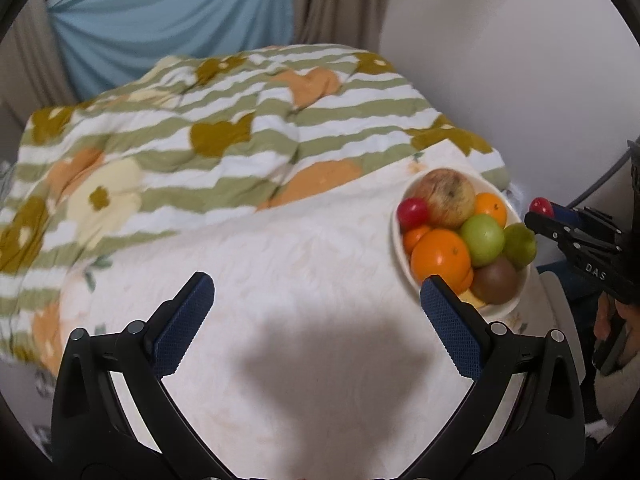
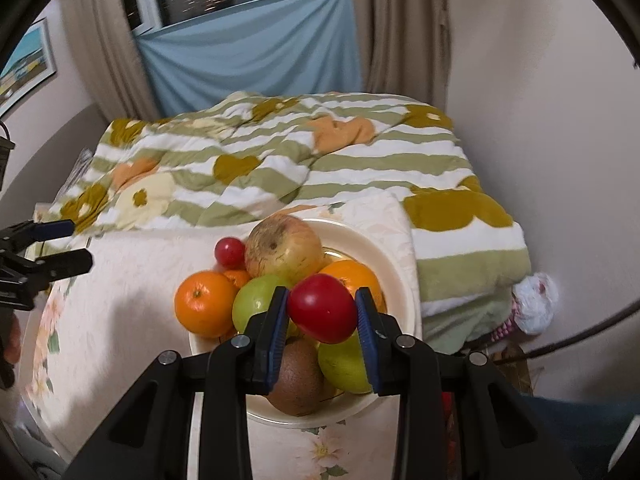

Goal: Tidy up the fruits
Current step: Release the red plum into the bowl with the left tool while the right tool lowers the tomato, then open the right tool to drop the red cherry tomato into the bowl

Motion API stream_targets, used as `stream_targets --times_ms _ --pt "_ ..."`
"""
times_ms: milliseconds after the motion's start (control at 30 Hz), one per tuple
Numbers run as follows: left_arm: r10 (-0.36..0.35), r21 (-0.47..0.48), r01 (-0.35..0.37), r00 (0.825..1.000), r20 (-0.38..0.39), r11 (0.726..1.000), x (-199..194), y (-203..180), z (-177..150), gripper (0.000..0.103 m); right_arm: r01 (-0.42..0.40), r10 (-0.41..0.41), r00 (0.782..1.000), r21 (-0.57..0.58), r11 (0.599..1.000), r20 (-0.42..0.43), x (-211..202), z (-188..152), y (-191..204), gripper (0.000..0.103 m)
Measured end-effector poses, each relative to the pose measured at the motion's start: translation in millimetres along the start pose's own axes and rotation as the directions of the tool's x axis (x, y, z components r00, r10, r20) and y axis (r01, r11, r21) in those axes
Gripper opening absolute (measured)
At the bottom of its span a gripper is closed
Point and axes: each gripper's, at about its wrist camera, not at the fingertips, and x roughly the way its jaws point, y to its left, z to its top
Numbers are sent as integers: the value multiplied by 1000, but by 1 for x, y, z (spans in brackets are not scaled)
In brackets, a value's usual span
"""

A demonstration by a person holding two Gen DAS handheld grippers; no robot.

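A cream bowl [image 2: 400, 264] of fruit sits on the white bed cover; it also shows in the left wrist view [image 1: 500, 308]. It holds a large apple [image 2: 282, 250], oranges [image 2: 204, 304], green fruits [image 2: 256, 300], a kiwi [image 2: 298, 378] and a small red fruit [image 2: 229, 251]. My right gripper [image 2: 322, 310] is shut on a red plum [image 2: 322, 308], held just above the bowl; it shows in the left wrist view [image 1: 540, 210] at the bowl's right. My left gripper [image 1: 316, 292] is open and empty over the white cover, left of the bowl.
A green-striped floral quilt [image 1: 224, 128] covers the far part of the bed. A wall [image 2: 560, 120] runs along the right side. Curtains and a blue cloth [image 2: 248, 64] hang behind. A plastic bag [image 2: 534, 304] lies by the bed's right edge.
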Motion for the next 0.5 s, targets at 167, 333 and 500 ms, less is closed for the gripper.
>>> stream_targets --times_ms 167,333,500 --pt "30 -99 -29 1000 4 995 -9 6 -27 103 -32 32 999 -43 999 13 10 -6 -2 31" --pt "72 -136 -75 997 -24 988 -12 5 -49 103 -44 46 999 -89 995 12 18 -10 -4 31" --pt "95 -153 -100 995 -38 983 -13 5 -61 103 -53 58 998 -122 991 37 18 -11 -6 48"
